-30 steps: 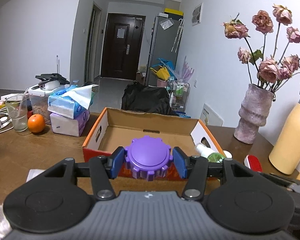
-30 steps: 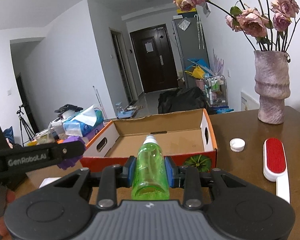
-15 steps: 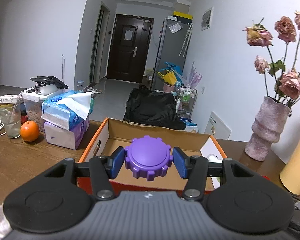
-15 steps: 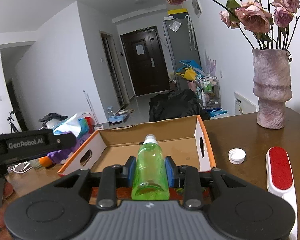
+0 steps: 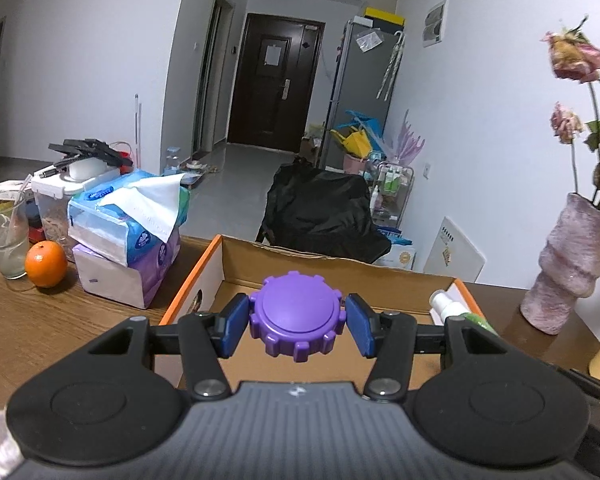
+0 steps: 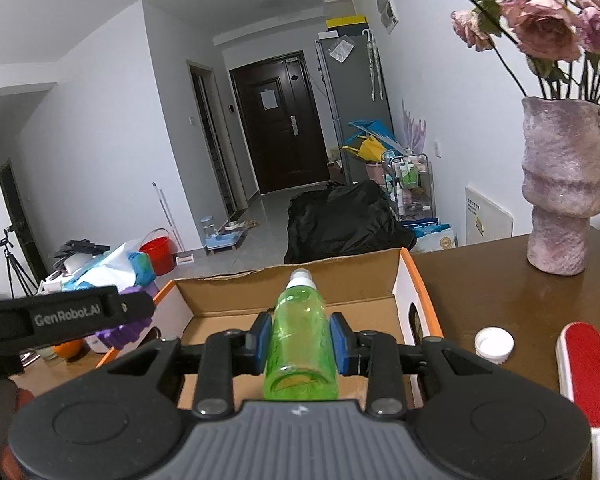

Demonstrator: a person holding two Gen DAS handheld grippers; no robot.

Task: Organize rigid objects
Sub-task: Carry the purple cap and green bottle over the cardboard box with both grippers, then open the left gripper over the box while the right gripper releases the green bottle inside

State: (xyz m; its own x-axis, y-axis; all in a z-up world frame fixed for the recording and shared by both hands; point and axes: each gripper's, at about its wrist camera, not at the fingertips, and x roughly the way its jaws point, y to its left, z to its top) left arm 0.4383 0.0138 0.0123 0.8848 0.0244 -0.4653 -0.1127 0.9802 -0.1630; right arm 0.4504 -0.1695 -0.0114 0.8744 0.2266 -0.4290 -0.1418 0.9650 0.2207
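My left gripper is shut on a purple gear-shaped cap, its blue pads pressing both sides, and holds it over the near left part of an open cardboard box with orange edges. My right gripper is shut on a green transparent bottle with a white neck, lying along the fingers and pointing into the same box. In the right wrist view the left gripper's black arm shows at the left with the purple cap under it. The bottle's white neck shows at the box's right wall.
Stacked tissue packs, an orange and a glass stand left of the box. A pink vase with dried roses is at the right. A white bottle cap and a red lint brush lie right of the box.
Both grippers have moved forward toward the box with their loads, so the box edge now lies under the fingers. The grips have not changed.
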